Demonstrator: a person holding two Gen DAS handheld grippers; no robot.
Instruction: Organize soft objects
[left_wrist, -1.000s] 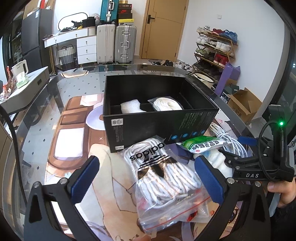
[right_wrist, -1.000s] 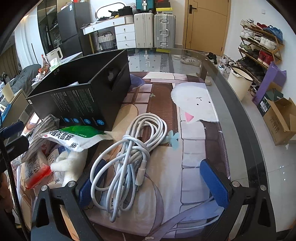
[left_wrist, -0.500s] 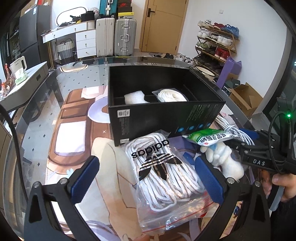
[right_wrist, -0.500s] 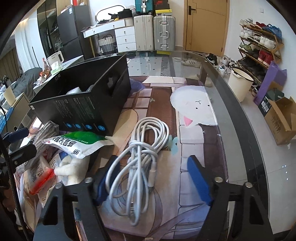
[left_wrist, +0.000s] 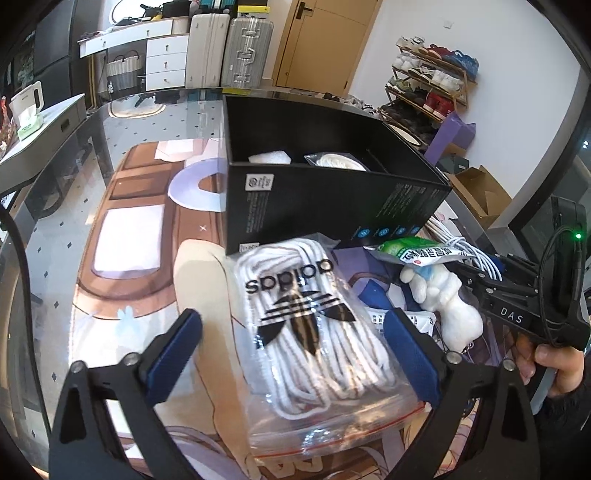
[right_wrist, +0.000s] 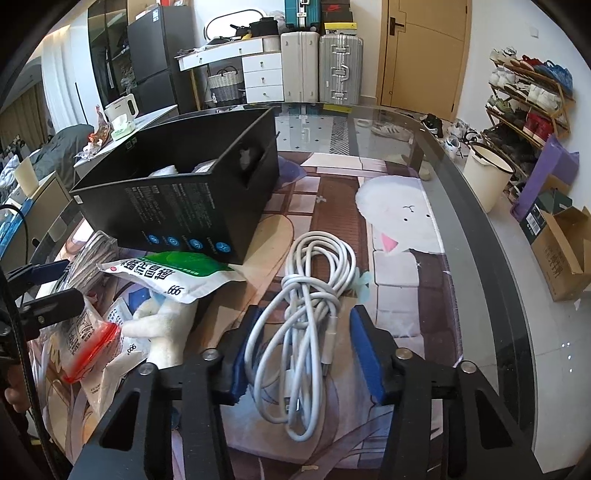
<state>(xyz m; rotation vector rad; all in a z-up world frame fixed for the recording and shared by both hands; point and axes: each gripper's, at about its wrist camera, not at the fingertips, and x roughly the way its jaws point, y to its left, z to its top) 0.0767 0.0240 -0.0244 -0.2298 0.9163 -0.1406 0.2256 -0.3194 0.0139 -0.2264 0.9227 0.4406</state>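
Between the blue pads of my right hand-held gripper (right_wrist: 303, 350) lies the coiled white cable (right_wrist: 306, 314) on the counter (right_wrist: 480, 295); its jaws have just been closing, the left pad touching the coil, the right just beside it, no firm pinch yet. My left hand-held gripper (left_wrist: 291, 354) is spread wide astride the bagged white rope (left_wrist: 310, 332). Ahead of both stands the black box (left_wrist: 332, 199), with a white plush toy (left_wrist: 447, 302) between the grippers.

Left tongs (left_wrist: 291, 347) spread wide, right tongs (right_wrist: 301, 350) closing inward
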